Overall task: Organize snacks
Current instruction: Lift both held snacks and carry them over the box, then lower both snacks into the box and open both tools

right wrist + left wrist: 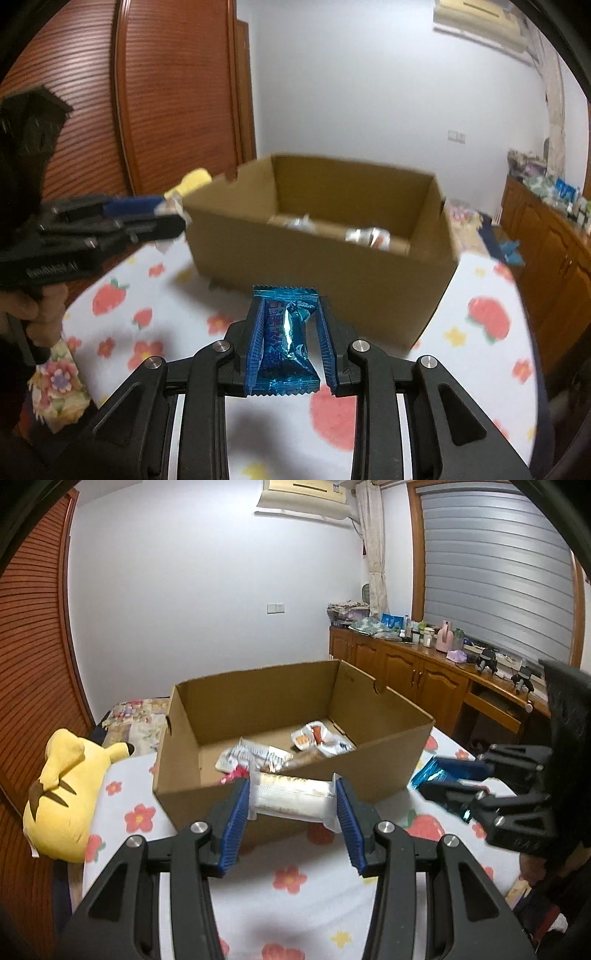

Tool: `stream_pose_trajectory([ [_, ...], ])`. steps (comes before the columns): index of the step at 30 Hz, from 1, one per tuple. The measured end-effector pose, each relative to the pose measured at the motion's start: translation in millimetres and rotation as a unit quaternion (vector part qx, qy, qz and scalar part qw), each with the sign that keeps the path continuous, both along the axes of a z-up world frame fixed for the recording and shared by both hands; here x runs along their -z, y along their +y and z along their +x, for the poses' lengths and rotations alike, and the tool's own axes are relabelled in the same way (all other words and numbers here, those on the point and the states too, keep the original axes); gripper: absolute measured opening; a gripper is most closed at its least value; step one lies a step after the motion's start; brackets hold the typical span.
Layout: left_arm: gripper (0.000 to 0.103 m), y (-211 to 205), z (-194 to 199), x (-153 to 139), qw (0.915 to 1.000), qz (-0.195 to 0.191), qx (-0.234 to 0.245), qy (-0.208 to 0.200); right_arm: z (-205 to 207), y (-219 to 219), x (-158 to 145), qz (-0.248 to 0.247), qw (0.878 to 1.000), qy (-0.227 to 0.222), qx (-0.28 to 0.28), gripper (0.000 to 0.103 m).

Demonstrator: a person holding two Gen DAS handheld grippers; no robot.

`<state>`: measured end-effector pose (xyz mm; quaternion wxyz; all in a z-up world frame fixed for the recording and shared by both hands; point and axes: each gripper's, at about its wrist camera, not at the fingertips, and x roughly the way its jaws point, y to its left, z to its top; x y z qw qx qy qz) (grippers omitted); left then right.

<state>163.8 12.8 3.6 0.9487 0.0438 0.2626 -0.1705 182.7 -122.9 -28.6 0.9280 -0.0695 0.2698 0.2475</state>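
Observation:
An open cardboard box [384,757] stands on the flowered sheet and holds several snack packets [258,757]. My left gripper [291,794] is shut on a white and tan snack packet [291,797], held just in front of the box's near wall. My right gripper [290,314] is shut on a shiny blue snack packet [284,343], held above the sheet in front of the box [332,266]. The right gripper also shows in the left wrist view [436,782], to the right of the box. The left gripper shows in the right wrist view [173,218], at the box's left corner.
A yellow plush toy [62,790] lies left of the box. A wooden cabinet [424,672] with clutter on top runs along the right wall under the window. A wooden wardrobe [166,92] stands on the left. The flowered sheet [295,886] covers the surface.

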Motion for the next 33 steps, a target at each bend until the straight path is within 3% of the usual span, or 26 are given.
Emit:
stream_pose_trajectory([
  [11,0.046,-9.5,55.8,-9.3,1.0,0.007,-0.006,0.004,53.6,-9.5,-30.0,0.003,1.0,-0.02,0.004,0.026],
  [18,0.046,-12.3,91.9,1.6,0.9997,0.006,-0.012,0.022,86.2,-9.3,-25.0,0.011,1.0,-0.011,0.009,0.026],
  [33,0.052,-15.7,121.6,5.9,0.9994,0.009,-0.017,0.029,132.1,6.2,-13.5,-0.015,1.0,0.008,0.021,0.027],
])
